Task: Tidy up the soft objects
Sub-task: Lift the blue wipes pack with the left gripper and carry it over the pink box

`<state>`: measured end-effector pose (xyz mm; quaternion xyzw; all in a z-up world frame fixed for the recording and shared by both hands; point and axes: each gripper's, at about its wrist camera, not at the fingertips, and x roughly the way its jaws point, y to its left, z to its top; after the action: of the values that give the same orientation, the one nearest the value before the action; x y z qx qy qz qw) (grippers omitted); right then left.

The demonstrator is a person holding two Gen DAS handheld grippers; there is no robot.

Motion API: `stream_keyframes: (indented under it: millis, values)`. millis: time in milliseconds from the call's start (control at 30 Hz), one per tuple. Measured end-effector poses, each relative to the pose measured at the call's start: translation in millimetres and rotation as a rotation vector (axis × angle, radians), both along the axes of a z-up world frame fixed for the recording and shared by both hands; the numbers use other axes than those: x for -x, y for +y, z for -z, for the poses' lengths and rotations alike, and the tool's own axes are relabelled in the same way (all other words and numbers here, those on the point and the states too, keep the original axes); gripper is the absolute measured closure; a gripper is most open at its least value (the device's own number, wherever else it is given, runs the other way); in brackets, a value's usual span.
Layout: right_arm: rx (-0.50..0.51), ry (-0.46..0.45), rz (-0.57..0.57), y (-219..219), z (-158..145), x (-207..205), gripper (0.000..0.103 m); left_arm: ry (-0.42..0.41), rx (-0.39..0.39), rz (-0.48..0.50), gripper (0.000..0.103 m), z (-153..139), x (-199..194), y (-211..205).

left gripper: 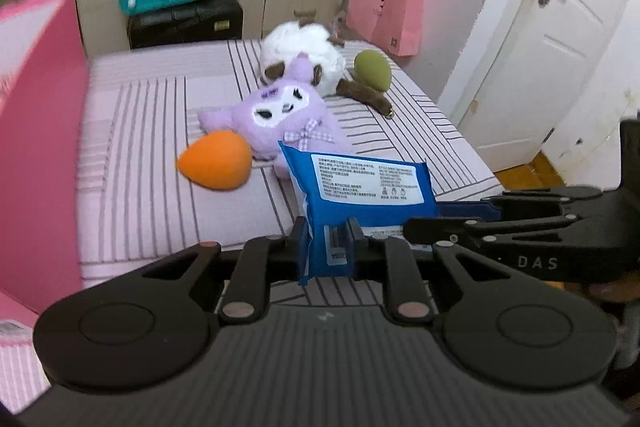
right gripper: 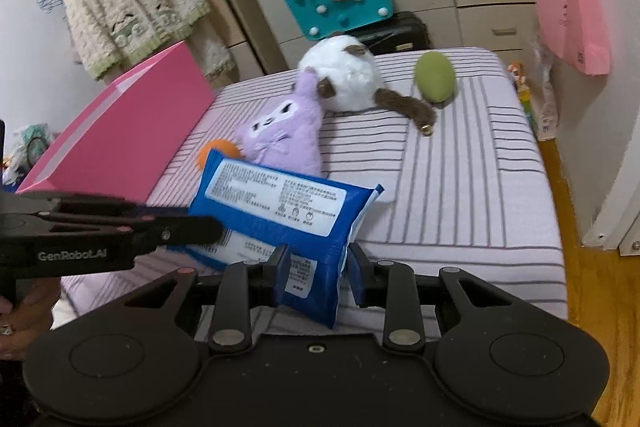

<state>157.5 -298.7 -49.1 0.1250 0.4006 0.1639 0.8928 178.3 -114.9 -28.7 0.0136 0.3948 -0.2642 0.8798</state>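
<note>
Soft, even indoor light — fisheye-bent edges, slight motion blur throughout.

Both claws are built of matte black plastic: the left claw (left gripper: 328,247) carries copper-toned rivets, the right claw (right gripper: 316,267) silver ones (white "GenRobot.AI" lettering at nine o'clock).

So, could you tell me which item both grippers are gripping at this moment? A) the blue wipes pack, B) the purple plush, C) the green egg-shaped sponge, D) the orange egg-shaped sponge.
A: the blue wipes pack is pinched at one end by the left gripper and at the other end by the right gripper, while the plush and both sponges lie untouched on the bed.
</note>
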Motion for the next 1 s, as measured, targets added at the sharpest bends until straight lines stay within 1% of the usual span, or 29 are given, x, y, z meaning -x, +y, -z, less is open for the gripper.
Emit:
stream_keyframes:
  millis: [200, 267, 400, 533, 700, 767, 833, 1000]
  values:
    - [0.067, 0.012, -0.031, 12, -15, 4, 0.063, -0.003, 0.020, 0.060, 0.085, -15, 11, 10]
    - [0.102, 0.004, -0.040, 18, -22, 6, 0.061, -0.005, 0.033, 0.083, 0.085, -22, 14, 14]
    - [0.135, -0.011, -0.065, 27, -39, 6, 0.057, -0.005, 0.049, 0.112, 0.085, -33, 17, 24]
    - [0.189, -0.050, -0.137, 41, -61, 1, 0.055, 0.013, 0.057, 0.114, 0.085, -40, 20, 38]
    - [0.262, -0.093, -0.222, 66, -84, -4, 0.052, -0.002, 0.056, 0.092, 0.085, -56, 27, 56]
    - [0.263, -0.108, -0.252, 75, -94, -5, 0.050, -0.027, 0.050, 0.079, 0.085, -66, 32, 64]
    - [0.243, -0.122, -0.282, 82, -107, -5, 0.047, -0.058, 0.048, 0.064, 0.085, -79, 38, 76]
    - [0.217, -0.178, -0.351, 103, -134, -6, 0.046, -0.113, 0.065, 0.028, 0.085, -108, 49, 108]
